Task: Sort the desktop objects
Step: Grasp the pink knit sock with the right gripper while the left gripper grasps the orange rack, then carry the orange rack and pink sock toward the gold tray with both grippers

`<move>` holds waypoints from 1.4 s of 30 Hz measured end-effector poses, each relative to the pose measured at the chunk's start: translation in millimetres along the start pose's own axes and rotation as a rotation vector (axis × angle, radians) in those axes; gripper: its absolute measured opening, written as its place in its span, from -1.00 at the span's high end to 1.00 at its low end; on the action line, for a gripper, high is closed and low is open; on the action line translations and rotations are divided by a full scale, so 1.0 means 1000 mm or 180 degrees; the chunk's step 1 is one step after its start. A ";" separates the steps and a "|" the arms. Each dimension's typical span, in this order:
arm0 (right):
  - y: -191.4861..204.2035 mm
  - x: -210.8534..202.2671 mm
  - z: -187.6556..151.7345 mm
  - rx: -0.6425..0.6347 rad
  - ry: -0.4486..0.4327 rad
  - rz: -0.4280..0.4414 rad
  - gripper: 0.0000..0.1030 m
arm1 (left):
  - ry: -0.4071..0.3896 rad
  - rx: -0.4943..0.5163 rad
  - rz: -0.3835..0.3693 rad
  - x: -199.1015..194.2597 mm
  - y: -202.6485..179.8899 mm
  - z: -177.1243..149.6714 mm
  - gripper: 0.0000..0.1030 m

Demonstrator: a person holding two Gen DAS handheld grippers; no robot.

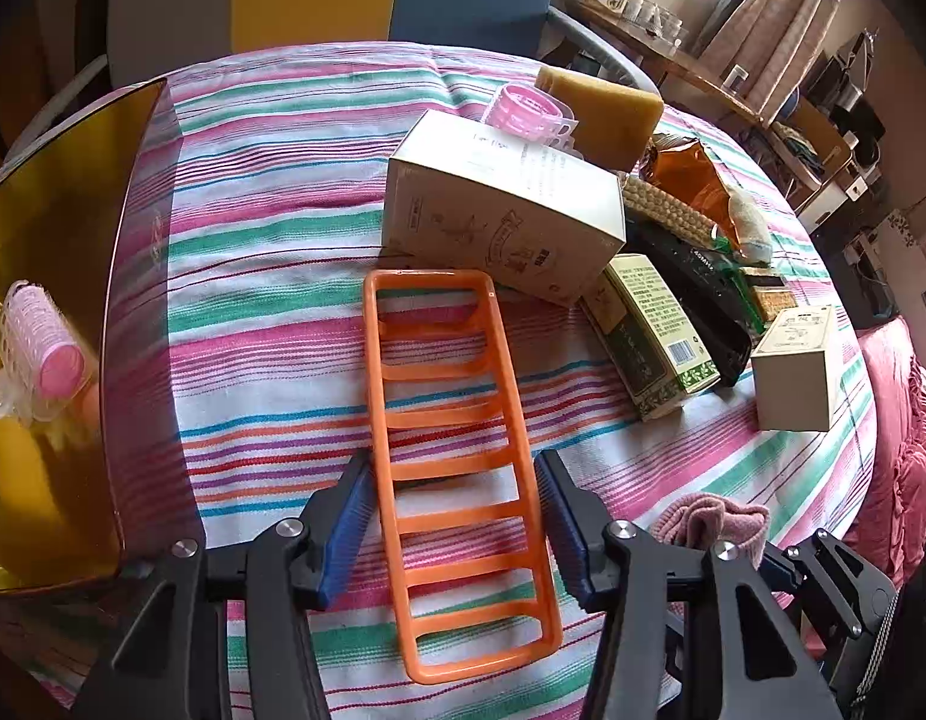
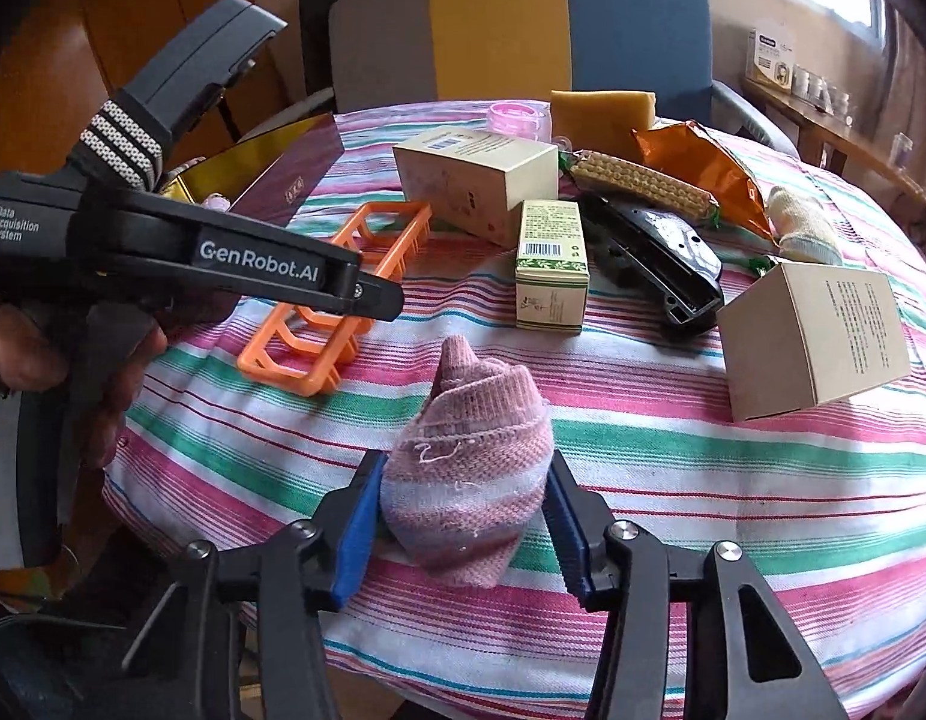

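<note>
Orange rack (image 1: 450,468) lies flat, long axis pointing away toward big box (image 1: 499,204); left gripper (image 1: 449,516) spread, straddling it. Right gripper (image 2: 463,516) clamps pink sock (image 2: 469,468); bare tablecloth (image 2: 733,480) to its right.

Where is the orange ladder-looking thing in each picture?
Left wrist view: the orange rack lies flat in the middle and runs down between the left gripper fingers, which are open around it.
Right wrist view: it is at middle left, partly behind the other gripper's black body.
Shared landmark: the green box with a barcode lies to its right in both views.
</note>
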State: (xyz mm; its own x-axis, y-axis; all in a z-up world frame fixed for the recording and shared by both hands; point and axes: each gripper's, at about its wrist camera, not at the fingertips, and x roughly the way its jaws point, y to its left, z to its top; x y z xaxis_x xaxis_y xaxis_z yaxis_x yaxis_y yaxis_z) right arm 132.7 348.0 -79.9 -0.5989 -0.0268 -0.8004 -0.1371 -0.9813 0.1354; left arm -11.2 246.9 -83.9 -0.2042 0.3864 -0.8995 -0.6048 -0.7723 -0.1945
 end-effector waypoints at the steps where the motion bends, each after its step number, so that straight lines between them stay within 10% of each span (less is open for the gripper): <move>1: 0.000 0.000 0.000 0.0003 0.0001 -0.0003 0.00 | -0.0029 0.0009 -0.0019 -0.003 0.001 -0.004 -0.04; 11: 0.005 -0.008 0.002 0.0029 0.0005 -0.0056 0.03 | -0.0419 0.0038 -0.0251 -0.055 0.019 -0.036 -0.02; 14: 0.010 -0.012 0.008 -0.0023 -0.0027 -0.0082 0.03 | -0.0551 0.0020 -0.0256 -0.057 0.020 -0.034 0.33; 19: 0.024 -0.012 0.022 -0.0156 -0.0050 -0.0118 0.03 | -0.0734 0.0023 -0.0181 -0.068 0.033 -0.030 0.36; 27: 0.047 -0.005 0.041 -0.0337 -0.0028 -0.0134 0.03 | -0.0607 0.0240 -0.0247 -0.066 0.034 -0.042 -0.15; 42: 0.031 0.008 0.019 -0.0131 0.0115 -0.0102 0.02 | -0.0112 0.0864 -0.0055 -0.013 0.010 -0.047 -0.08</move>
State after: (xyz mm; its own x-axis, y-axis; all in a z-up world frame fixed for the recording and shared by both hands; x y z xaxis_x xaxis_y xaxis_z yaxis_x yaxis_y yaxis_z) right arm 109.0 320.6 -70.7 -0.5658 -0.0012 -0.8245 -0.1229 -0.9887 0.0858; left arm 21.7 210.2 -92.4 -0.2158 0.4193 -0.8818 -0.7917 -0.6037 -0.0933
